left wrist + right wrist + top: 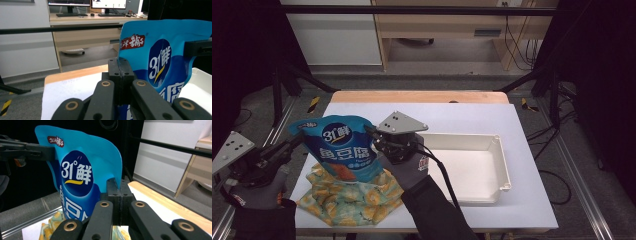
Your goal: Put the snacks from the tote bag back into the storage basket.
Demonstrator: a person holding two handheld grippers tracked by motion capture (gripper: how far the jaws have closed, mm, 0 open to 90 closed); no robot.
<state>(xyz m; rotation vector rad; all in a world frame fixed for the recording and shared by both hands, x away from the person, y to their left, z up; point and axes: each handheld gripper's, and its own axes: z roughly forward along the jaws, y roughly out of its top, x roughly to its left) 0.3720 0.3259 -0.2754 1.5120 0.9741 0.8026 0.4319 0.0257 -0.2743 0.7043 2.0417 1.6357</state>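
My pouch [343, 150] is bright blue w/ white lettering, a red label patch & an orange bit low down. Cloth [347, 197] under it: pale green w/ yellow flower print. Tray [504, 172] is plain white; my grippers' jaws are black.

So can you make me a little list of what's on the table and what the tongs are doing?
held thing: blue snack pouch, upright, lifted above the cloth
left tongs: shut on the pouch's left edge
right tongs: shut on the pouch's right edge
under the pouch: yellow flowered cloth, crumpled on the table
beside it: white tray, empty, to the right
table top: white sheet over a wooden board
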